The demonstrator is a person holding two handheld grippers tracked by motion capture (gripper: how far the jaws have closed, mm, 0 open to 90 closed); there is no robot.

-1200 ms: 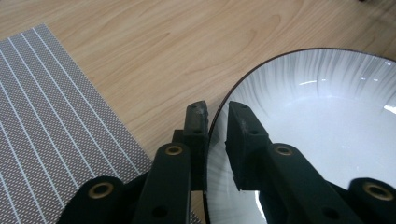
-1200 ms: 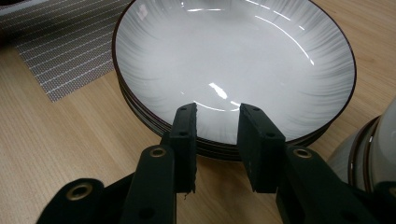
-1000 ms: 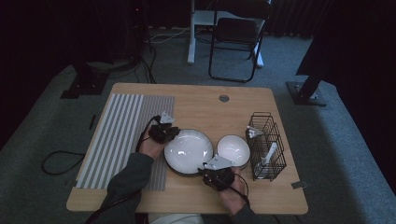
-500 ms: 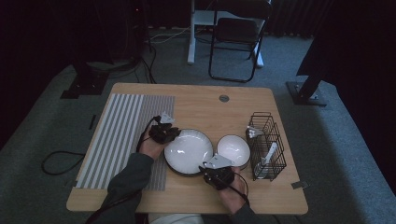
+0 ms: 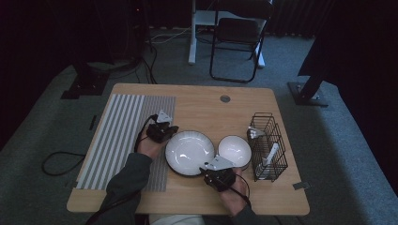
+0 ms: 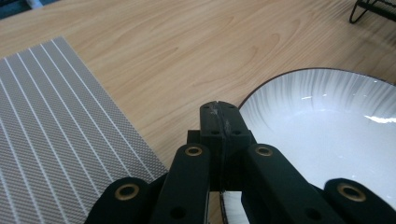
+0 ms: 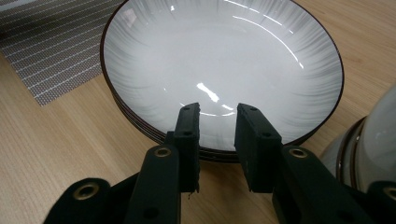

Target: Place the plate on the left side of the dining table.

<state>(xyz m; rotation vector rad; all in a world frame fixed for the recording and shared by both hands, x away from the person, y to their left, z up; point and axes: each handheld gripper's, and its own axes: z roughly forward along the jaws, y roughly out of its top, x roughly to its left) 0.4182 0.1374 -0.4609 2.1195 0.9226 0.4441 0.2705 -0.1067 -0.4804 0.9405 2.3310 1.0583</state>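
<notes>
A white plate with a dark rim (image 5: 190,152) lies on top of a short stack at the middle of the wooden table (image 5: 197,108). A white bowl (image 5: 234,151) stands just right of it. My left gripper (image 5: 170,132) rests at the plate's left rim; in the left gripper view its jaws (image 6: 219,109) have just closed together with nothing between them, beside the plate (image 6: 327,121). My right gripper (image 5: 209,171) sits at the plate's near edge. Its jaws (image 7: 217,116) have just been opening and stand apart above the near rim of the plate (image 7: 219,60), pressing on nothing. The bowl (image 7: 373,140) is at their right.
A black wire basket (image 5: 267,146) holding white utensils stands right of the bowl. A grey striped mat (image 5: 122,136) covers the table's left side, close to my left hand. A folding chair (image 5: 237,37) stands on the floor beyond the table.
</notes>
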